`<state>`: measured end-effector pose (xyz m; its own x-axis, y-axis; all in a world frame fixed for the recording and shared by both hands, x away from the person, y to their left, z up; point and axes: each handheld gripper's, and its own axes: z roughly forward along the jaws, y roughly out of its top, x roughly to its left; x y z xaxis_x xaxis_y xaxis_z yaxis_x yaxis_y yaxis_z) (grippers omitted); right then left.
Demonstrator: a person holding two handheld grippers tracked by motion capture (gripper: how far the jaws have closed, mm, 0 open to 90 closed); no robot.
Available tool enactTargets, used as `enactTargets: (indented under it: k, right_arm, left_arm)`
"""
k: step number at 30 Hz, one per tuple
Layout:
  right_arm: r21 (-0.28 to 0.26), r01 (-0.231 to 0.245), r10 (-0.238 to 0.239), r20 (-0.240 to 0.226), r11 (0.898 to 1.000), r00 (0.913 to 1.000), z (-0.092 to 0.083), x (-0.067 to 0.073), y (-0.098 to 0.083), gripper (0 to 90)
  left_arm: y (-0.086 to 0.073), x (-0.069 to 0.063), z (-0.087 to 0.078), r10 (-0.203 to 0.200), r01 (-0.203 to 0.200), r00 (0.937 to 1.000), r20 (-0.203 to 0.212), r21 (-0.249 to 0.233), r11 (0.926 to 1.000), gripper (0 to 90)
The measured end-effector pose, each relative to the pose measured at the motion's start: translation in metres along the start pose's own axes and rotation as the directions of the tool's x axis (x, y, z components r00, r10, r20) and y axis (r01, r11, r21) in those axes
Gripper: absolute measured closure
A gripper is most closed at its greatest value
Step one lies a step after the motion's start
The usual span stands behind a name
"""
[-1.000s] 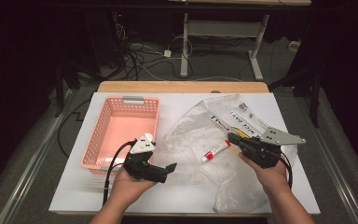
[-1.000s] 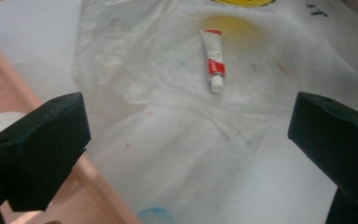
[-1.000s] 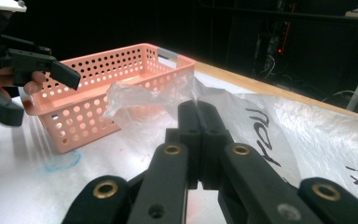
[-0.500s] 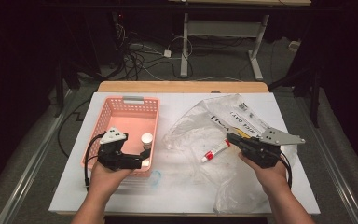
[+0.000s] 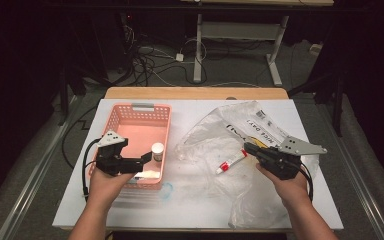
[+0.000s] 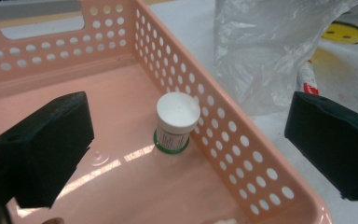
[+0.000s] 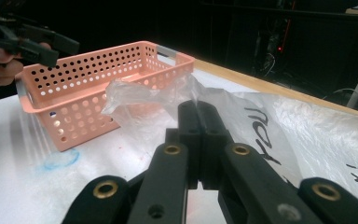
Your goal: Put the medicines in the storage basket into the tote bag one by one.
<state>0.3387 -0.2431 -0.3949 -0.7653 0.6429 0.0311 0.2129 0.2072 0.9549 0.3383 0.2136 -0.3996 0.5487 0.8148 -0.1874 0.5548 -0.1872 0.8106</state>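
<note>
At the left side of the white tabletop (image 5: 195,200) stands a pink plastic basket with perforated walls (image 5: 139,111). The left claw (image 5: 139,162) hangs over the near right part of this basket, and its two black jaws stand wide apart with nothing between them. In the left gripper view, one jaw is above the basket floor and the other is outside the basket wall, above the tabletop. Inside the basket, a small white jar with a white round lid and a green ring at its base (image 6: 177,122) stands upright on the floor, close to the right wall; from this view I cannot tell if it touches the wall. The jar is free from the claw.

In the middle of the tabletop lies a crumpled transparent plastic bag with black printed letters (image 5: 215,145). On it rests a small white tube with a red cap (image 5: 230,162), lying flat, between the basket and the right hand.

At the right, the right claw (image 5: 248,148) is over the bag, and its tip is just beside the tube. In the right gripper view its jaws are pressed together; I cannot tell whether any plastic is caught between them
</note>
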Motion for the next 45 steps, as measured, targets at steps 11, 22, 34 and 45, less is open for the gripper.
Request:
enactTargets:
  k: [11, 22, 34, 45]
  right_arm:
    - [-0.002, 0.005, -0.005, -0.002, 1.000, 1.0000, 0.001, 0.000, 0.001, 90.0]
    - [-0.001, 0.008, -0.008, -0.001, 1.000, 1.0000, 0.000, 0.001, 0.001, 90.0]
    - [-0.006, 0.003, -0.003, -0.004, 1.000, 1.0000, 0.000, 0.001, 0.003, 90.0]
    - [-0.005, -0.002, 0.002, -0.003, 1.000, 1.0000, 0.000, 0.001, 0.003, 90.0]
  left_arm:
    - [0.025, 0.018, 0.025, -0.010, 0.010, 0.9999, -0.007, 0.076, 0.9971, 13.7]
    - [0.025, 0.028, 0.056, -0.017, 0.016, 0.9998, 0.005, 0.176, 0.9843, 21.4]
    - [0.027, 0.025, 0.066, 0.001, -0.005, 0.9999, 0.015, 0.245, 0.9694, 36.4]
    - [0.026, 0.024, 0.069, 0.010, -0.034, 0.9966, 0.082, 0.299, 0.9535, 42.2]
